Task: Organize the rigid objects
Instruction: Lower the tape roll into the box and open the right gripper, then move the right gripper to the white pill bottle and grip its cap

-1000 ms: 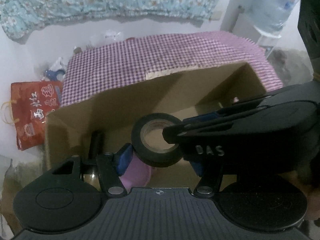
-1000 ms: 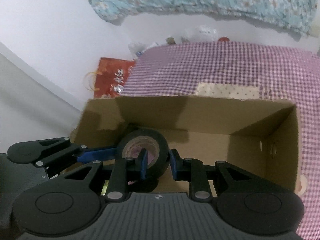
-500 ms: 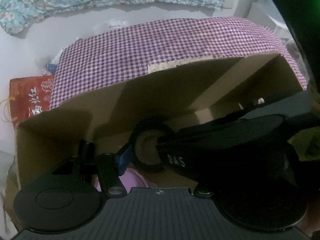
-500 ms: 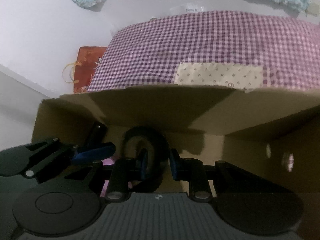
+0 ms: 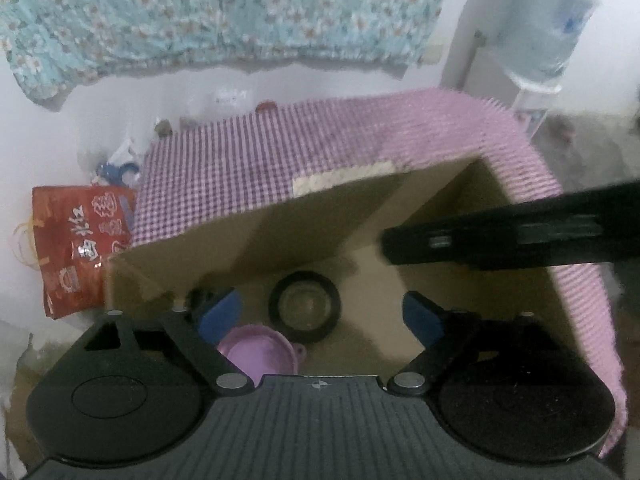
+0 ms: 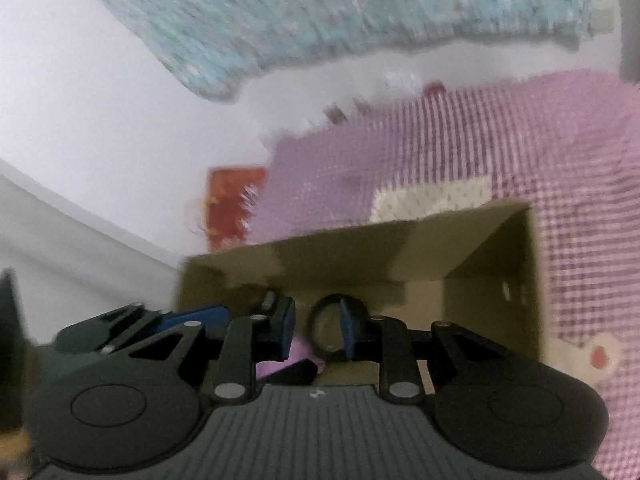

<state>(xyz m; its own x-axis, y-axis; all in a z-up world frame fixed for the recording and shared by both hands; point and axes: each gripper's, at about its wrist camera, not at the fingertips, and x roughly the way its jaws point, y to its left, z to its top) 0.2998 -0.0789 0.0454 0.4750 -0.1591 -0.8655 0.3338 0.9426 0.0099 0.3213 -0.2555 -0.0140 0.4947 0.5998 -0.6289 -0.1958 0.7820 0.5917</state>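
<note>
A black tape roll [image 5: 304, 306] lies flat on the floor of an open cardboard box [image 5: 280, 236], beside a pink lid [image 5: 260, 350]. My left gripper [image 5: 320, 314] hovers above the roll. Its jaws are opening wide, the roll shows between them lower down, and the pads touch nothing. One black finger of the right gripper [image 5: 500, 238] crosses above the box's right side, away from the roll. In the right wrist view my right gripper [image 6: 316, 328] is shut to a narrow gap with nothing in it. The roll [image 6: 326, 330] lies beyond it in the box [image 6: 492, 280].
The box stands against a table under a purple checked cloth [image 5: 320, 152]. A red printed bag [image 5: 76, 248] leans on the wall to the left. A water bottle [image 5: 548, 20] stands at the far right. A floral cloth [image 5: 200, 12] hangs behind.
The left gripper has let go of the tape roll, spread its jaws and lifted. The roll now lies on the box floor. The right gripper has drawn its finger out of the roll and pulled away.
</note>
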